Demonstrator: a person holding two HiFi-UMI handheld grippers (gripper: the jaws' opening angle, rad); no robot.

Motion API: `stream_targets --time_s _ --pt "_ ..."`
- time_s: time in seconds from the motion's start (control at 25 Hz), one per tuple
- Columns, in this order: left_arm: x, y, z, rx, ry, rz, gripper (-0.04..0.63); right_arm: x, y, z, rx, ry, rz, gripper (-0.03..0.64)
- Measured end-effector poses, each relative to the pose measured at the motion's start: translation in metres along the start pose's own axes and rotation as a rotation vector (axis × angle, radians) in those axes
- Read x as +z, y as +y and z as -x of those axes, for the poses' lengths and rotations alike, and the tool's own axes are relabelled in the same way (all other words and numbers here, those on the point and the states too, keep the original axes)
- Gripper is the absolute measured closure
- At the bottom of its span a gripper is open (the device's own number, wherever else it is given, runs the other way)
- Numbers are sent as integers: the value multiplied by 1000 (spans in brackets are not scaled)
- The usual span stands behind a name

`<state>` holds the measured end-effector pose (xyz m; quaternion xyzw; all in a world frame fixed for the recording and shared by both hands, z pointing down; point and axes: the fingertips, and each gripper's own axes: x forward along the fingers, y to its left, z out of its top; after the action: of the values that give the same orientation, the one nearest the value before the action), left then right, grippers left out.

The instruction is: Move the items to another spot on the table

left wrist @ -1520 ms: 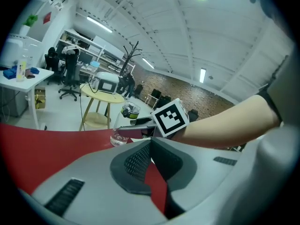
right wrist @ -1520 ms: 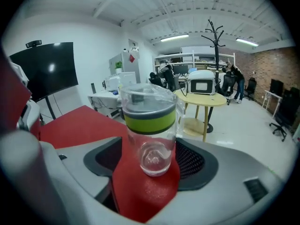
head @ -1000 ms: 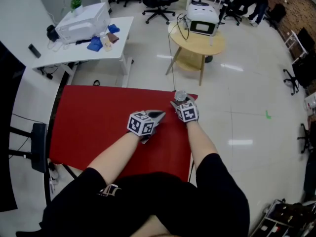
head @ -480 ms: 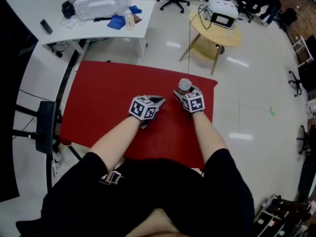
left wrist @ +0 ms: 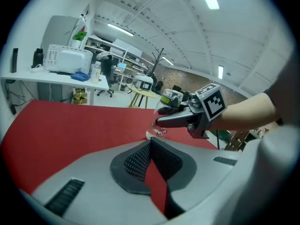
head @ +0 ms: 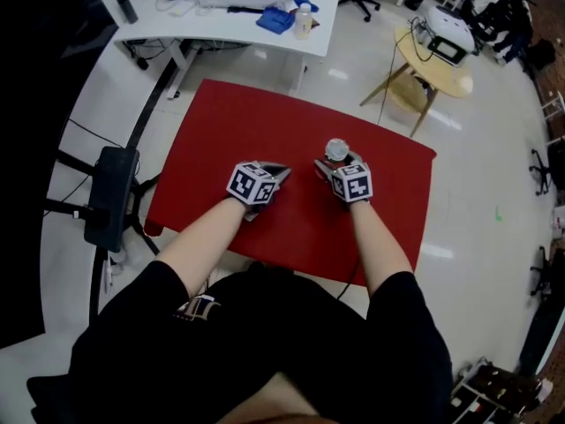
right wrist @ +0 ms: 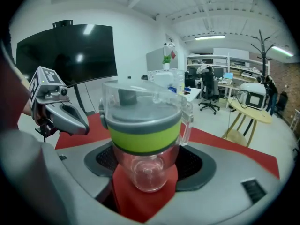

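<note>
A clear bottle (head: 336,150) with a grey cap and a yellow-green band (right wrist: 143,125) is held upright over the red table (head: 229,131), right of its middle. My right gripper (head: 338,162) is shut on its clear lower body (right wrist: 146,170). Whether the bottle's base touches the cloth cannot be told. My left gripper (head: 282,170) hovers a short way to the left of the bottle, its jaws (left wrist: 151,142) shut on nothing. From the left gripper view the bottle (left wrist: 171,97) and the right gripper (left wrist: 187,118) sit just ahead.
A white desk (head: 221,20) with a printer, blue items and a small bottle stands beyond the table's far edge. A round wooden table (head: 441,60) with a device is at the far right. A black stand (head: 110,197) flanks the table's left edge.
The head view has swung so that more of the red table shows. The right gripper and its bottle now stand further in from the table's far right corner. The left gripper has stayed beside them.
</note>
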<state>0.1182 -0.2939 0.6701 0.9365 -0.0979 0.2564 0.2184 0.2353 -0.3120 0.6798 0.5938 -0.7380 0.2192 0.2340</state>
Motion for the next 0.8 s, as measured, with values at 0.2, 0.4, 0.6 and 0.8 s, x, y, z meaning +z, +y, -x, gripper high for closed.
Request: stream_targets --time_s 0.2,0.4,0.6,0.8 --pt "-26 42 54 79 -19 57 603 19 84 -41 137 48 83 270" --pt "-63 97 132 179 -66 135 603 49 178 -85 258 41 183 270" --pt "-114 152 221 228 -76 187 603 68 279 -121 297 37 209 270" --pt "-168 194 308 250 -39 191 603 74 383 -149 333 30 206 270"
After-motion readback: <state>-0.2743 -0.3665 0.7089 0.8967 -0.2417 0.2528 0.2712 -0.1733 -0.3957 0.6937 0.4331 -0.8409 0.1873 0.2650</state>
